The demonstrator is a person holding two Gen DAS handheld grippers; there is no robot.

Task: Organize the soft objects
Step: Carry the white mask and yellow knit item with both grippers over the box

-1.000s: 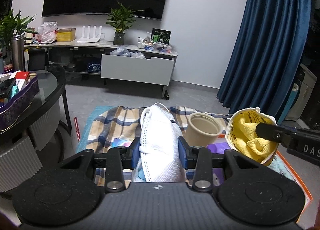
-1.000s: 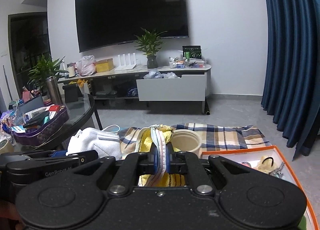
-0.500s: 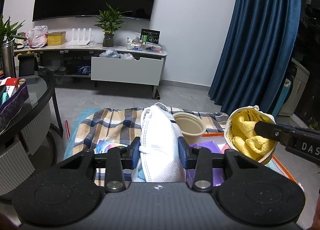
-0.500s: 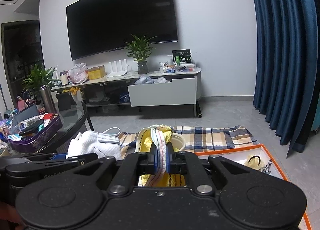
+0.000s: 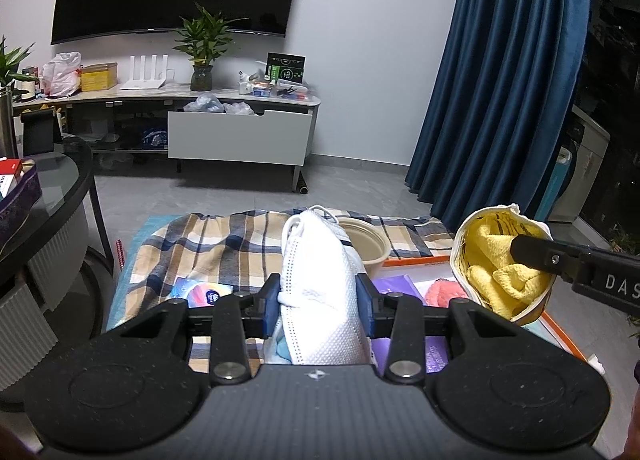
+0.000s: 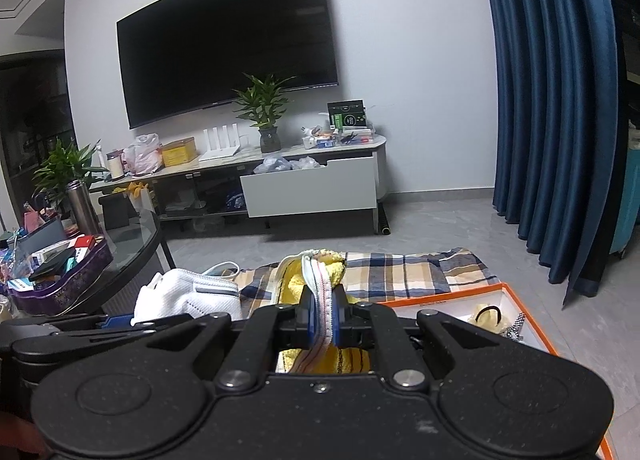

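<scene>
- Left wrist view: my left gripper [image 5: 318,306] clamps one white mask [image 5: 320,292], long axis pointing away from me; its lower end is hidden behind the gripper body. One pouch [image 5: 500,264] of yellow cloth hangs at right.
- Right wrist view: my right gripper [image 6: 323,320] pinches that pouch's zipper edge [image 6: 322,292] tight; pouch bottom hidden.

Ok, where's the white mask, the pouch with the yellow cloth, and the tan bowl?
white mask [image 5: 320,284]: left wrist view, its mesh middle between the left gripper's pads.
pouch [image 5: 460,248]: left wrist view, its pale left rim.
tan bowl [image 5: 370,244]: left wrist view, its inside wall.
</scene>
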